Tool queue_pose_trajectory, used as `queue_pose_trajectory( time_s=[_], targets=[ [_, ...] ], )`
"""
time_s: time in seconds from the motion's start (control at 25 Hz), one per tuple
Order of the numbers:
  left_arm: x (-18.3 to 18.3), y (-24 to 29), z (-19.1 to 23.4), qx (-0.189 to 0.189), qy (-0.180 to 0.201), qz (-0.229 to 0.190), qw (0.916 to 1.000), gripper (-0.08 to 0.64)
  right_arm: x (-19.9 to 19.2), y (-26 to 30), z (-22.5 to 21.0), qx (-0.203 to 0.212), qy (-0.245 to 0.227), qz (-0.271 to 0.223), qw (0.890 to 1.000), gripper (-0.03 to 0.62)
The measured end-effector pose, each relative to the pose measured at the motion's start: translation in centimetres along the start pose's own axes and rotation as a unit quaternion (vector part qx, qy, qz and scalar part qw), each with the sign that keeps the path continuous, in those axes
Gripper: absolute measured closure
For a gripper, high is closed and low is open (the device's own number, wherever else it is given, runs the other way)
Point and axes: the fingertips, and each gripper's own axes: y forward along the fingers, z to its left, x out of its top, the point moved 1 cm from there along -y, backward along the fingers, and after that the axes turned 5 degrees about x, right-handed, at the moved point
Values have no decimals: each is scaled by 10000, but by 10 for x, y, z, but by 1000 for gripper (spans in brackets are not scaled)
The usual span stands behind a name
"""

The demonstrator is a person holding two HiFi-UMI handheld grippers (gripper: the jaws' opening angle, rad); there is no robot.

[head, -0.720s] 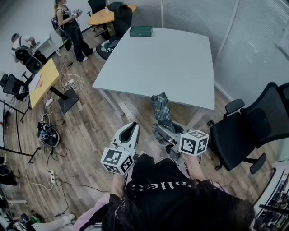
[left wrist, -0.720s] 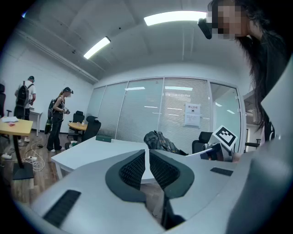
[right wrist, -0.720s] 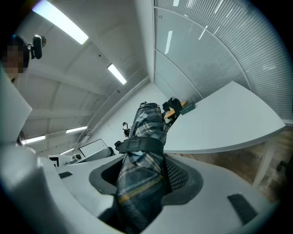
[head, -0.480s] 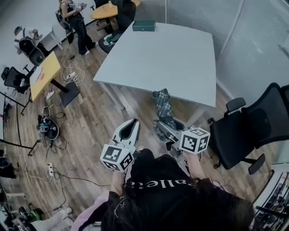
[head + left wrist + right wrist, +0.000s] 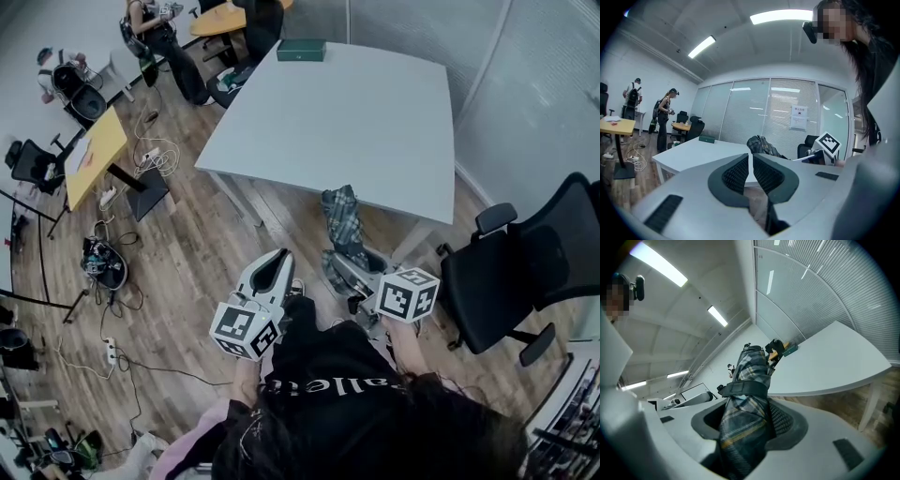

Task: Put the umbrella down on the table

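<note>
A folded plaid umbrella sticks out forward from my right gripper, which is shut on its cloth just below the strap. The umbrella's tip hangs over the floor, just short of the near edge of the large white table. My left gripper is held beside it on the left, shut with nothing between its fingers. It also points toward the table, from over the wooden floor.
A green box lies at the table's far edge. A black office chair stands close on the right, by the glass wall. Left are a yellow table, floor cables and people at the back.
Both grippers and the umbrella keep the same pose. The whole view has shifted slightly, with the table's far end sliding up the frame.
</note>
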Motion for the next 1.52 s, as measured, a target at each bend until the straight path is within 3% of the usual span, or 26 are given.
queue_pose_trajectory(
  time_s=[0.4,1.12,1.52],
  targets=[
    [3,47,52,-152,-109,45,9998,529,21,55,-29,-185,5,60,9998,359],
    [52,133,228,-958,-50,298,9949,529,75,233,-45,-957,266,-68,9950,359],
    [62,146,288,-1264,-244,257,9913,529,87,294,-39,-1276,-37,31,9918,359]
  ],
)
